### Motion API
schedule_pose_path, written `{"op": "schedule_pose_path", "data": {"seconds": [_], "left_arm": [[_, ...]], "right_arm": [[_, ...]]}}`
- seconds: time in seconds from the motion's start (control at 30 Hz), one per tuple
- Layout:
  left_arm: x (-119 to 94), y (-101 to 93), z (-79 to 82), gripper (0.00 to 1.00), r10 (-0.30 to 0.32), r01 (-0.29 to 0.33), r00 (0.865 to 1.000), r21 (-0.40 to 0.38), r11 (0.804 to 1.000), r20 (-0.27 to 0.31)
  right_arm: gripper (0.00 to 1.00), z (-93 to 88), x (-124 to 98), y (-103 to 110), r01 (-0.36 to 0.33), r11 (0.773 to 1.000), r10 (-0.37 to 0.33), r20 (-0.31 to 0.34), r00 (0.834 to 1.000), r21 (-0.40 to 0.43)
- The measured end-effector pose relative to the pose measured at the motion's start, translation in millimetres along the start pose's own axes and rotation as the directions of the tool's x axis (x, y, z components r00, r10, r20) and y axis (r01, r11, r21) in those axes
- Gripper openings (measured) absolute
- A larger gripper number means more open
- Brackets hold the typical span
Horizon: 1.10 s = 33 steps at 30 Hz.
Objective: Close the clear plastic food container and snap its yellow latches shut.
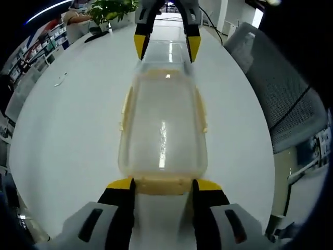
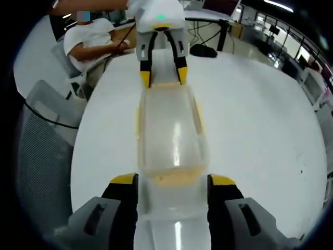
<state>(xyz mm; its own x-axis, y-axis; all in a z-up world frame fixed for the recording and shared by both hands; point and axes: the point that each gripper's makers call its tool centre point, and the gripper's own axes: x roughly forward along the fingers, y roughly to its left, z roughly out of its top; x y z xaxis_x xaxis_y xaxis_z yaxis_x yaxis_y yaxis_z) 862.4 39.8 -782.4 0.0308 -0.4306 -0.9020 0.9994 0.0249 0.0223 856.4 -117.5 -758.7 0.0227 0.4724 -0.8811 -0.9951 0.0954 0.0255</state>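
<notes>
A clear plastic container (image 1: 164, 120) with its lid on lies lengthwise on the white table (image 1: 67, 120). Yellow latches (image 1: 125, 109) run along its sides. My left gripper (image 1: 164, 185) is open, and its yellow-tipped jaws straddle the container's near end, where a yellow end latch (image 1: 164, 186) lies between them. My right gripper (image 1: 166, 47) is at the far end, also open, jaws on either side of that end. In the right gripper view the same container (image 2: 171, 130) stretches from my right gripper (image 2: 173, 180) to the left gripper (image 2: 164, 78).
A grey mesh chair (image 1: 283, 88) stands by the table's edge, and it appears again in the right gripper view as the chair (image 2: 41, 140). A potted plant (image 1: 112, 9) and a black object (image 2: 203, 50) sit on the table. A person in a white shirt (image 2: 93, 39) sits beyond.
</notes>
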Motion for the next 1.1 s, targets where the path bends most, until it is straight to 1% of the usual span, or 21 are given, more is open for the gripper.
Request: {"op": "schedule_pose_path", "data": {"seconds": [0.23,0.4,0.77,1.1], "left_arm": [[0.4,-1.4,-1.9,0.34,-0.001,0.001,1.0,0.002,1.0,-0.001],[1.0,-1.0,-2.5,0.34,-0.001,0.001,1.0,0.003,1.0,-0.004],[2.9,1.0,-4.0,0.33,-0.002,0.002,1.0,0.004,1.0,-0.011],[2.3,-0.6,-1.6,0.33,-0.001,0.001,1.0,0.005,1.0,-0.021]], "right_arm": [[0.49,-5.3,10.6,2.4,-0.014,0.999,0.013,-0.04,0.999,-0.036],[0.48,-10.9,15.8,-0.5,-0.011,0.998,0.006,-0.075,0.997,-0.068],[0.46,-17.8,22.9,-7.9,-0.016,0.997,0.008,-0.11,0.994,-0.071],[0.44,-17.5,27.1,-9.6,-0.013,0.997,0.003,-0.129,0.992,-0.077]]}}
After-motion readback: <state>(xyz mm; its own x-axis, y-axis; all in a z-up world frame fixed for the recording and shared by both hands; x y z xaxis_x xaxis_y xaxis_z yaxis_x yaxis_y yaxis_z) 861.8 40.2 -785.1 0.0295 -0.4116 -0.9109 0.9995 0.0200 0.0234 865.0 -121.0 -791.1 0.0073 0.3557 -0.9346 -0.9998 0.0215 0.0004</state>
